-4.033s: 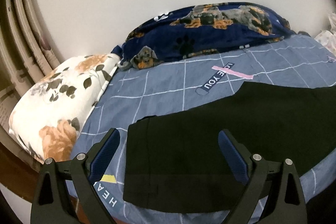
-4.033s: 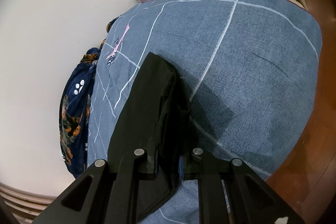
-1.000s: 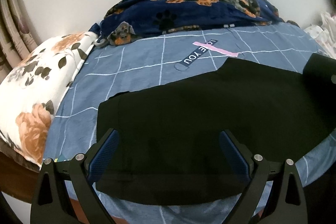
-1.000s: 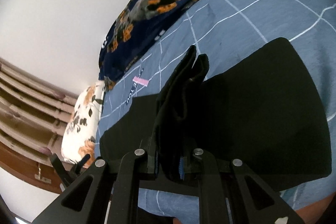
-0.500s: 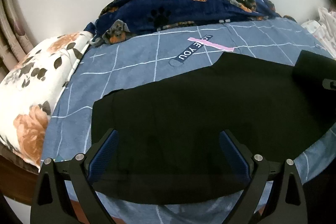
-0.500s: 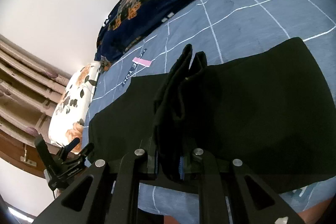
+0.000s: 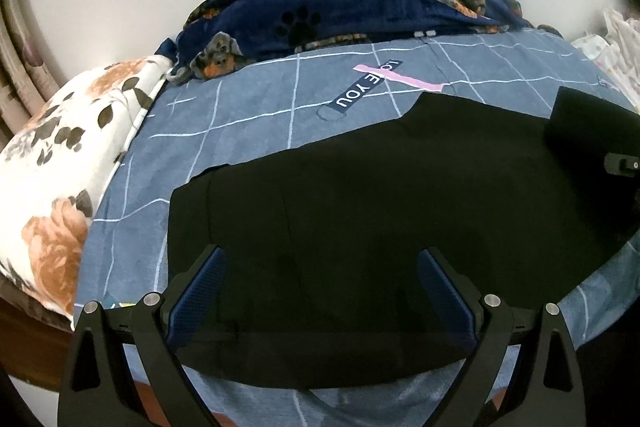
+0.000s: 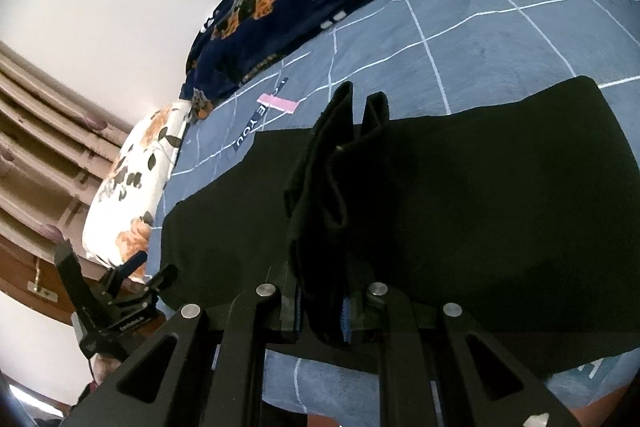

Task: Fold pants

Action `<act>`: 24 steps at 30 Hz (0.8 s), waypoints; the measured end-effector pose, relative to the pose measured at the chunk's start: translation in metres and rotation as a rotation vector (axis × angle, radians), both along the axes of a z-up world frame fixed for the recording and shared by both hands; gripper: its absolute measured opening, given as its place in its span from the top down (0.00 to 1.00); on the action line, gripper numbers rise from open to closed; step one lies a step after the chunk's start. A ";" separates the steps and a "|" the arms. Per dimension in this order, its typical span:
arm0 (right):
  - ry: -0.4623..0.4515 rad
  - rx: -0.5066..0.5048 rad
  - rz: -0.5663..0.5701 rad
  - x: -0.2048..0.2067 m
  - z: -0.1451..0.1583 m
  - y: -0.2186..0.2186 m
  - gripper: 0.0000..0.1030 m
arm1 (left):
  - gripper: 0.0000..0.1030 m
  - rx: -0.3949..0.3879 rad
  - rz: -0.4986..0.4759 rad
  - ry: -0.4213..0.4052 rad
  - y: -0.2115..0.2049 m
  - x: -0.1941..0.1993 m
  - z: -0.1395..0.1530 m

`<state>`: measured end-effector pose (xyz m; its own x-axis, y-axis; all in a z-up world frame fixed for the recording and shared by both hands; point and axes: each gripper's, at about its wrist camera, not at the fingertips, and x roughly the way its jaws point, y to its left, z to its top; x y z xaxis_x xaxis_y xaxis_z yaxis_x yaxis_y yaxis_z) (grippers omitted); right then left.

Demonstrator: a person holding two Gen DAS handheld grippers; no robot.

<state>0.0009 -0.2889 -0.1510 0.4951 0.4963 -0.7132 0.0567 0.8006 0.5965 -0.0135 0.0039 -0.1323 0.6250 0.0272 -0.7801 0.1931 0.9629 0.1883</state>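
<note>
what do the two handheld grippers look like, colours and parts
Left gripper: black angular frame with triangular cut-outs, silver round bolts, textured blue pads inside both fingers. Right gripper: the same black frame and silver bolts, blue pad edges showing. No sleeves or cables visible.

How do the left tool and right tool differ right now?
The left tool stands wide open, nothing between its blue pads, above the black pants. The right tool is shut on a bunched fold of the pants, lifting it off the blue grid bedsheet. Both point down at the pants.
</note>
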 end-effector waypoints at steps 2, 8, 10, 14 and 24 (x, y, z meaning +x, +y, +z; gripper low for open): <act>-0.001 -0.012 0.006 0.000 0.000 0.003 0.86 | 0.07 -0.002 0.000 0.004 0.000 0.000 -0.001; 0.001 -0.026 0.028 0.000 0.000 0.011 0.83 | 0.07 0.000 -0.002 0.012 0.001 0.001 -0.002; 0.008 -0.022 0.033 0.000 -0.002 0.013 0.81 | 0.07 0.000 -0.002 0.013 0.001 0.001 -0.002; 0.030 0.006 0.048 0.002 -0.007 0.015 0.73 | 0.07 0.001 -0.003 0.014 0.000 0.002 -0.003; 0.093 0.189 0.044 -0.002 -0.029 0.016 0.44 | 0.07 0.000 -0.001 0.013 0.000 0.002 -0.003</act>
<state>-0.0010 -0.2733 -0.1795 0.4064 0.6452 -0.6470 0.0864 0.6778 0.7302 -0.0116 0.0040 -0.1349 0.6146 0.0261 -0.7884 0.1969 0.9628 0.1853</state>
